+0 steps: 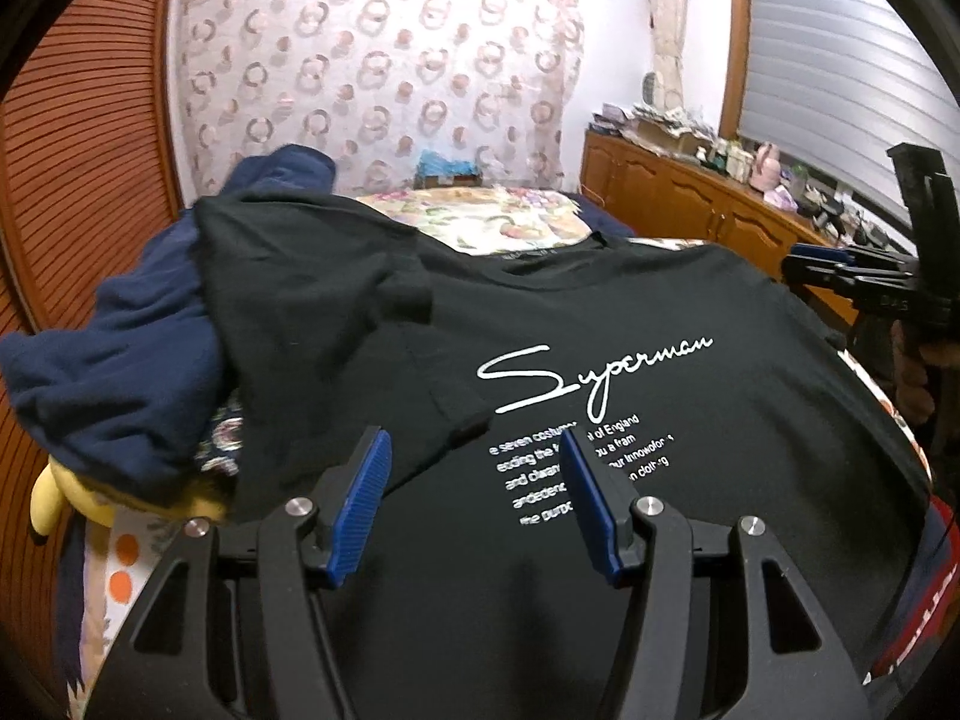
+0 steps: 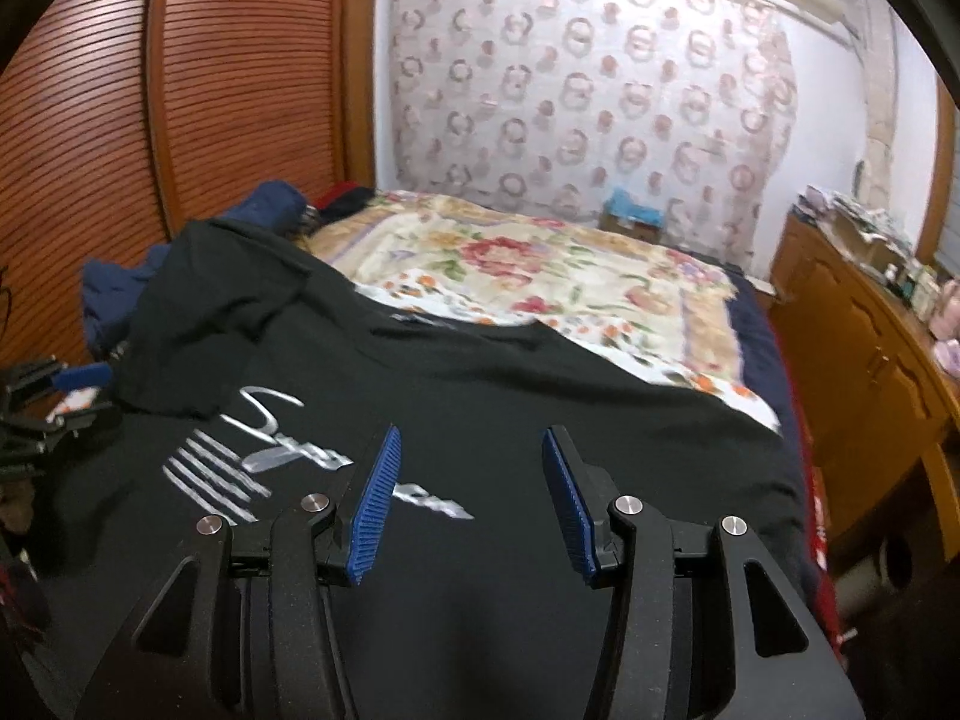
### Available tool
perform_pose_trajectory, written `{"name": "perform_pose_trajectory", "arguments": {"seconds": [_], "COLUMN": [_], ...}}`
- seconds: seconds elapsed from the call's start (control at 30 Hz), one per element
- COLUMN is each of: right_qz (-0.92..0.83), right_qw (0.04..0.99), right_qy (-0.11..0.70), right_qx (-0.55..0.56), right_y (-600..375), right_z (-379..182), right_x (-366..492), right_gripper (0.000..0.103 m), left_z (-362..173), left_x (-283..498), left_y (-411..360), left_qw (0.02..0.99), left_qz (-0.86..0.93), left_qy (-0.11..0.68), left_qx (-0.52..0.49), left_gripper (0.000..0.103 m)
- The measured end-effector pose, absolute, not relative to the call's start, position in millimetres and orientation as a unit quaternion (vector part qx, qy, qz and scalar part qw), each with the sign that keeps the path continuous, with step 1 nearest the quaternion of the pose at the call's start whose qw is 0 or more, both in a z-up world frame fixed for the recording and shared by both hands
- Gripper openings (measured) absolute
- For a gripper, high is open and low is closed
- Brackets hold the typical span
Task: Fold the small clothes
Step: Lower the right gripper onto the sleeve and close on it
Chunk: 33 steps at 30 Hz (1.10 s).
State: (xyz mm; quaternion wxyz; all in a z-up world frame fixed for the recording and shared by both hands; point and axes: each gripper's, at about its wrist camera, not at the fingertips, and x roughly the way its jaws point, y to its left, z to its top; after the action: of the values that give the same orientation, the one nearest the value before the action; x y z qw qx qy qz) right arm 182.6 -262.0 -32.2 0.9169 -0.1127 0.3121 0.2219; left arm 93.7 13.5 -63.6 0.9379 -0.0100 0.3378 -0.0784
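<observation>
Bedroom's floral bed (image 2: pixel 540 276) carries a black T-shirt (image 1: pixel 600 312) spread print-up for folding; left claw (image 1: pixel 474 450) and right claw (image 2: pixel 471 450) hover wide apart, empty.

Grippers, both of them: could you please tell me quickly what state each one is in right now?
Left gripper: open, holding nothing, above the black printed cotton T-shirt.
Right gripper: open, holding nothing, above the same shirt.
</observation>
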Motion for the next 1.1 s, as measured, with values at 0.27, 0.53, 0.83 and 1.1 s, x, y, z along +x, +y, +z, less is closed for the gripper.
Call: {"name": "perform_pose_trajectory", "arguments": {"seconds": [0.27,0.53,0.83,1.1], "right_qz": [0.148,0.08,0.056,0.083], "right_qw": [0.925,0.924,0.911,0.898], "right_qy": [0.339,0.371,0.408,0.432], "right_qx": [-0.086,-0.056,-0.015,0.003], "right_y": [-338.3,-412.4,-465.7,-467.2], "right_z": [-49.1,-63.3,-81.3,-88.5], "right_x": [185.5,196.9,204.3,209.7], "right_gripper": [0.05,0.05,0.05,0.05], "left_z": [-79.8,-88.1,-90.6,-92.0], "left_x": [117.9,128.8,130.9,135.8], "left_y": [-11.4,-35.2,-41.0,-36.9], "left_qw": [0.918,0.904,0.9,0.897], "left_qz": [-0.1,-0.113,-0.115,-0.125], "left_qy": [0.382,0.409,0.417,0.422], "left_qx": [0.03,0.06,0.061,0.048], "left_gripper": [0.058,0.058,0.058,0.059]}}
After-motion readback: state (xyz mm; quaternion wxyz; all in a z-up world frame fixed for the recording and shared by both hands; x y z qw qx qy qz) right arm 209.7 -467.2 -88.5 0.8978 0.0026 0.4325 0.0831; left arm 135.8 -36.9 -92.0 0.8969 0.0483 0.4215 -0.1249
